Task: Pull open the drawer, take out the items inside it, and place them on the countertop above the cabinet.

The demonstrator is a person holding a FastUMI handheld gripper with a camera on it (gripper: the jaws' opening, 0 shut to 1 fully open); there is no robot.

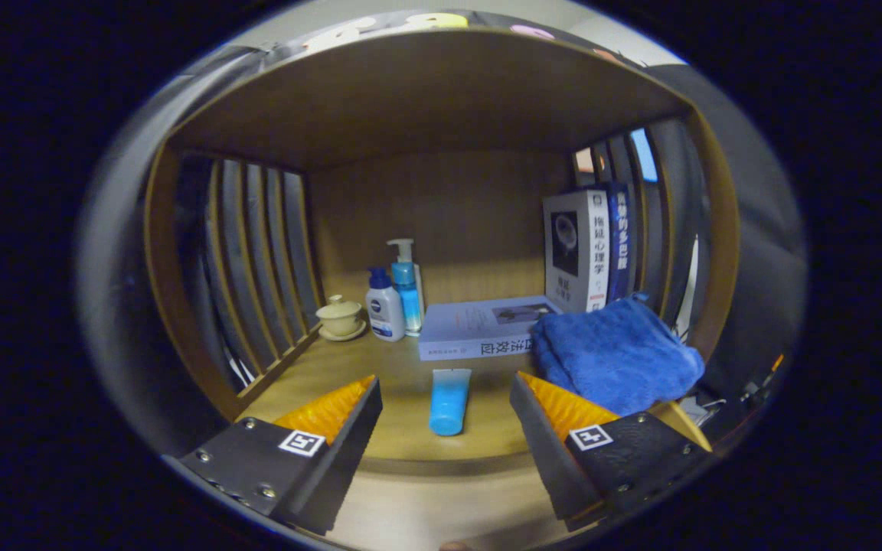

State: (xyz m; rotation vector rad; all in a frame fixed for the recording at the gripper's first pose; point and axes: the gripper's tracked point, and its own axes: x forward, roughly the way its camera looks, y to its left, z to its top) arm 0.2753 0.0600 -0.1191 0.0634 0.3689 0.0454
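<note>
My gripper (445, 380) is open, its fingers wide apart with nothing pressed between them. A small blue tube (449, 400) lies on the wooden countertop (403, 428), in the gap just ahead of the fingertips. A folded blue towel (615, 353) rests on the countertop right beside the right finger (563, 409). The drawer is out of sight below the countertop's front edge.
Farther back lie a flat grey book (479, 327), two upright books (590, 249) at the right wall, two pump bottles (395, 295) and a lidded cream cup on a saucer (341, 317). Slatted wooden sides (257, 260) and a wooden top enclose the shelf.
</note>
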